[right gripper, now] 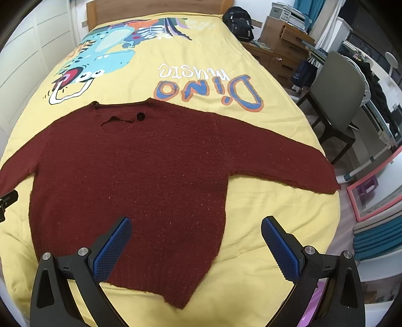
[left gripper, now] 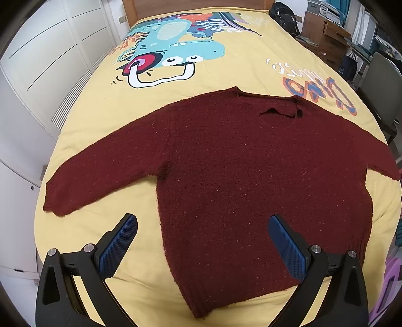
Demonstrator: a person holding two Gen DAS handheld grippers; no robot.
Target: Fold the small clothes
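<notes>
A dark red knitted sweater (left gripper: 251, 176) (right gripper: 130, 176) lies flat and spread out on the yellow bedspread (left gripper: 105, 120) (right gripper: 263, 226), both sleeves stretched sideways, collar toward the headboard, hem toward me. My left gripper (left gripper: 202, 221) hovers open above the hem's left part, nothing between its blue pads (left gripper: 118, 246). My right gripper (right gripper: 196, 223) hovers open above the hem's right side and the sweater's right edge, also holding nothing. A black piece of the left gripper (right gripper: 7, 201) pokes in at the left border of the right wrist view.
The bed has a wooden headboard (right gripper: 155, 8) and a dinosaur print (left gripper: 173, 47). White wardrobe doors (left gripper: 37, 63) stand at the left. On the right are a grey chair (right gripper: 336, 93), wooden drawers (right gripper: 284, 42), a black backpack (right gripper: 238, 22) and stacked teal items (right gripper: 377, 239).
</notes>
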